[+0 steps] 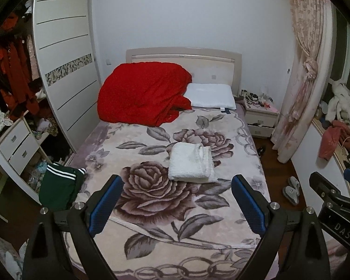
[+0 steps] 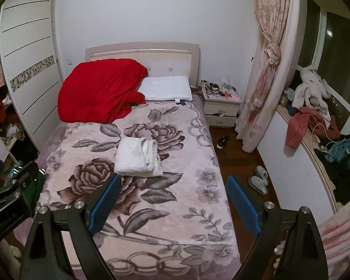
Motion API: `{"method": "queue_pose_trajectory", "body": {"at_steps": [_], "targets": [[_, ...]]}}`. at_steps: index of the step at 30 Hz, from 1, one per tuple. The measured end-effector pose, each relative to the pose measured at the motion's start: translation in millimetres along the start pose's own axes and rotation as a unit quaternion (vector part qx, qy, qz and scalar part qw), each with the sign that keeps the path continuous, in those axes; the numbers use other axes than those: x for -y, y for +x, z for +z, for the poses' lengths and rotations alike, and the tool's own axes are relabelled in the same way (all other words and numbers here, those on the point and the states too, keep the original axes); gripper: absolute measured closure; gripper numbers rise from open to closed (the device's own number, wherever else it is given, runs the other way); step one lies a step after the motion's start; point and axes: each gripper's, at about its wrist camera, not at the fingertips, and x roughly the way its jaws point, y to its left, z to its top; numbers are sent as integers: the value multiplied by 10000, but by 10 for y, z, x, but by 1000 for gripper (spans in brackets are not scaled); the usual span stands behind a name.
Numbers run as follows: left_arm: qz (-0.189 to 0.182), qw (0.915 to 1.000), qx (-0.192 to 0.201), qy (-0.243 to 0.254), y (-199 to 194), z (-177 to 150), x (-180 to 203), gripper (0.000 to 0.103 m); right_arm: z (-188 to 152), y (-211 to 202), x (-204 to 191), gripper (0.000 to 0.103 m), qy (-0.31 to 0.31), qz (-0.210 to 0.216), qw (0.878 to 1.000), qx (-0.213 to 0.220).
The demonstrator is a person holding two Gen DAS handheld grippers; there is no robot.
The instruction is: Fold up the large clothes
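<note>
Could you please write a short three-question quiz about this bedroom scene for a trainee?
1. True or false: the folded white garment lies on the floral blanket.
2. What sits beside the white pillow at the headboard? A) red quilt B) black suitcase C) yellow towel
3. Are the left gripper and the right gripper holding anything?

Key
1. True.
2. A, the red quilt.
3. No; both stand open and empty above the bed.

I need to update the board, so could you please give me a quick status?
Left gripper and right gripper open, empty. White garment folded on the bed. Nothing in the way.
</note>
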Motion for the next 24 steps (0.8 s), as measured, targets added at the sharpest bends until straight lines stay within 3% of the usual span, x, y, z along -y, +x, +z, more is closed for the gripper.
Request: {"method": "queue_pose_trajectory", "body": {"at_steps": [10,24], "targets": [[23,9998,195,-50,-212,-22,-79,7,-28,-298,-8,4,-28,-16,9996,277],[98,9995,289,-86,-299,-76,-155,6,-48,-387,-109,3,-62,94,9995,281]]}}
